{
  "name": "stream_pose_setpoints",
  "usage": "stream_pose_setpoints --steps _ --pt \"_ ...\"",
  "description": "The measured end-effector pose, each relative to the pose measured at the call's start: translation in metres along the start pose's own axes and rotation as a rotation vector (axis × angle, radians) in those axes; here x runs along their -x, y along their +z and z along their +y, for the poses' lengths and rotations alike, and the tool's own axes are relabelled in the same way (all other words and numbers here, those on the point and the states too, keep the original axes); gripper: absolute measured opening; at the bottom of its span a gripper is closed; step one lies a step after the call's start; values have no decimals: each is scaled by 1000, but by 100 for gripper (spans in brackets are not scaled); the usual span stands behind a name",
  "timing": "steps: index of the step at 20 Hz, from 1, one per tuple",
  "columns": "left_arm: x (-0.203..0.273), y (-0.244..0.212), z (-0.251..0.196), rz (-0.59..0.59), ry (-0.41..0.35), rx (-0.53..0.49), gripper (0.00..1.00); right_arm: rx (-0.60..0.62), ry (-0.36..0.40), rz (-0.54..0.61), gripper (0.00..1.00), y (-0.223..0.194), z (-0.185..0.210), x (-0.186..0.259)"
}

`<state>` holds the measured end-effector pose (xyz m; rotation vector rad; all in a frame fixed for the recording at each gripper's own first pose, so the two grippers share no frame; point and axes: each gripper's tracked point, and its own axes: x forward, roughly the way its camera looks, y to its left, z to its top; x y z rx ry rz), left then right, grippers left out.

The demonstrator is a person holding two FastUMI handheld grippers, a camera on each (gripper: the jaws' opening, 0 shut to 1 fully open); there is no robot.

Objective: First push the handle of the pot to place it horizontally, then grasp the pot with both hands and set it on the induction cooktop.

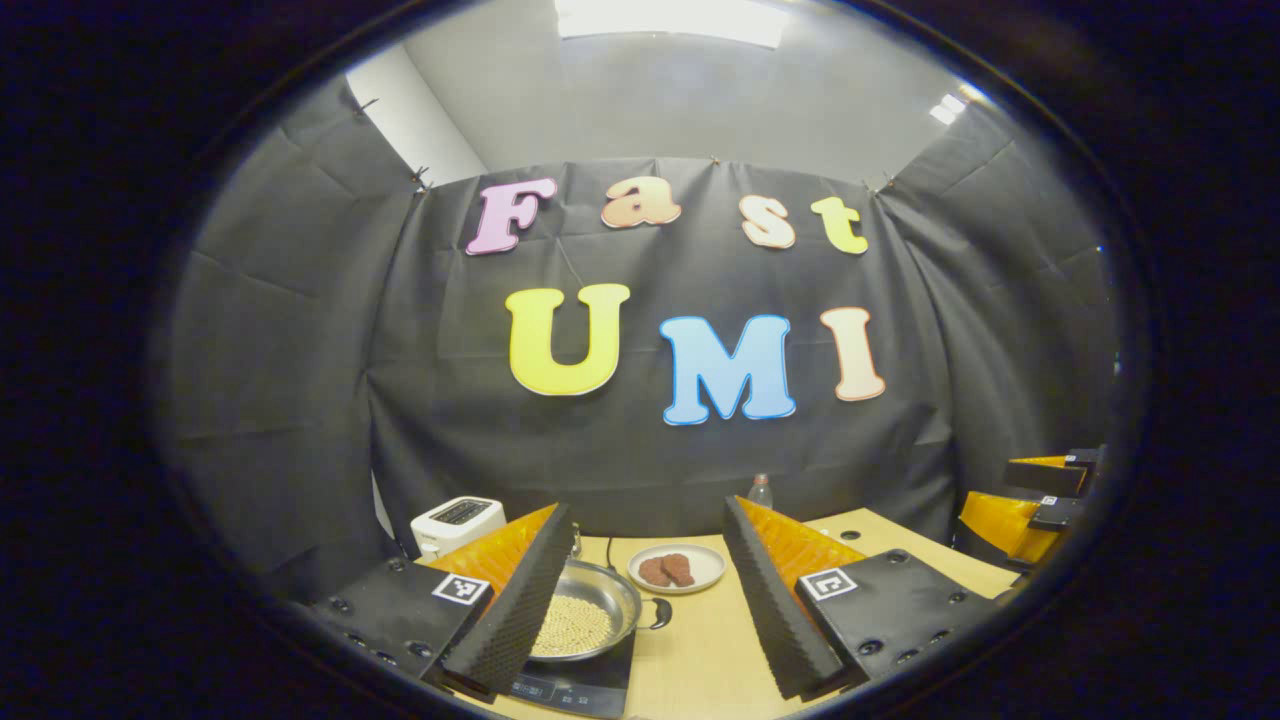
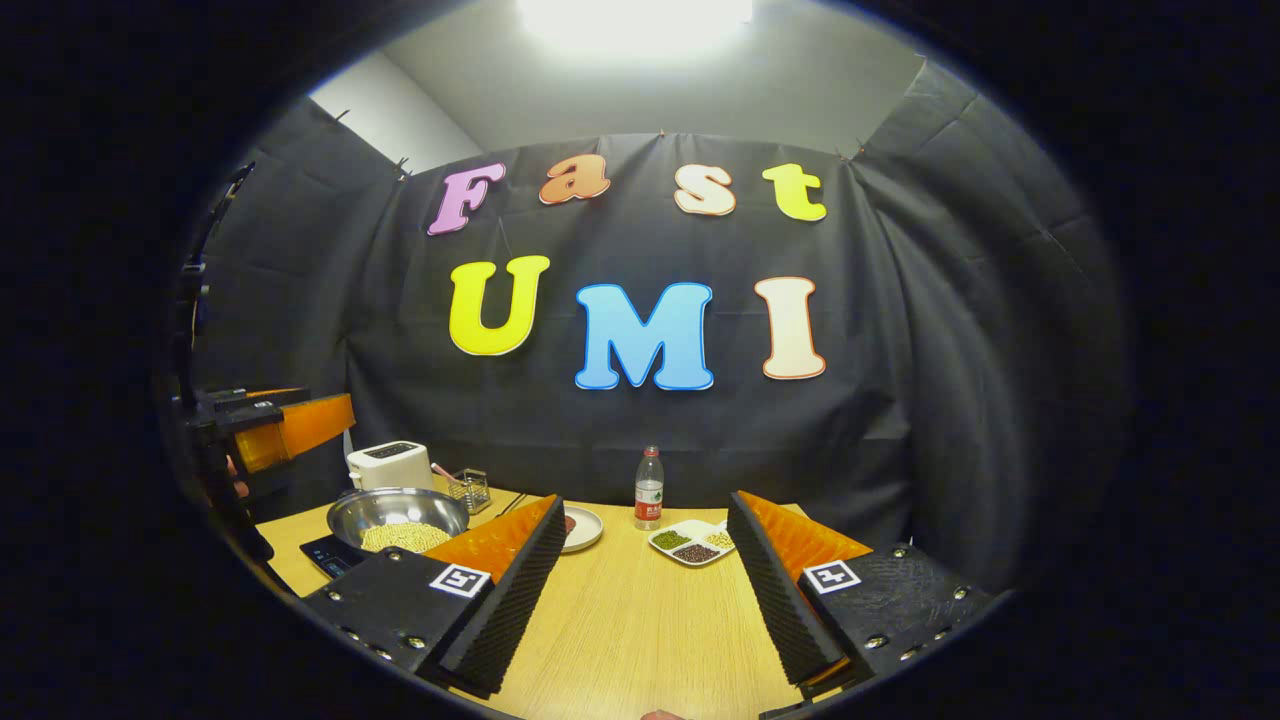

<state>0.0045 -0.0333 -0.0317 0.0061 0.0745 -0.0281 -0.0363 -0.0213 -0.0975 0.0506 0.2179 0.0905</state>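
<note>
The pot (image 1: 585,620) of beans already sits on the induction cooktop (image 1: 575,685), so the task looks finished; both the left gripper (image 1: 650,600) and right gripper (image 2: 645,585) are wide and empty, needing only retreat.

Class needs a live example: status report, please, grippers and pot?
Left gripper open, right gripper open, both holding nothing. Pot of beans sits on cooktop. Plate just behind pot, nothing blocking.
</note>
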Motion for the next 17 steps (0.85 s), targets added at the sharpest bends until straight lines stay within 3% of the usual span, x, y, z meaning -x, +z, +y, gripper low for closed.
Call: stream_pose_setpoints --steps 1,3,17 --pt "4 2 -2 -1 -6 0 94 -11 -11 -7 98 1 -3 3" --pt "10 8 -2 -12 -17 -2 100 -30 -35 -9 98 1 -4 6" --pt "28 23 35 -34 31 -7 99 -58 -74 -66 98 27 -6 -2"
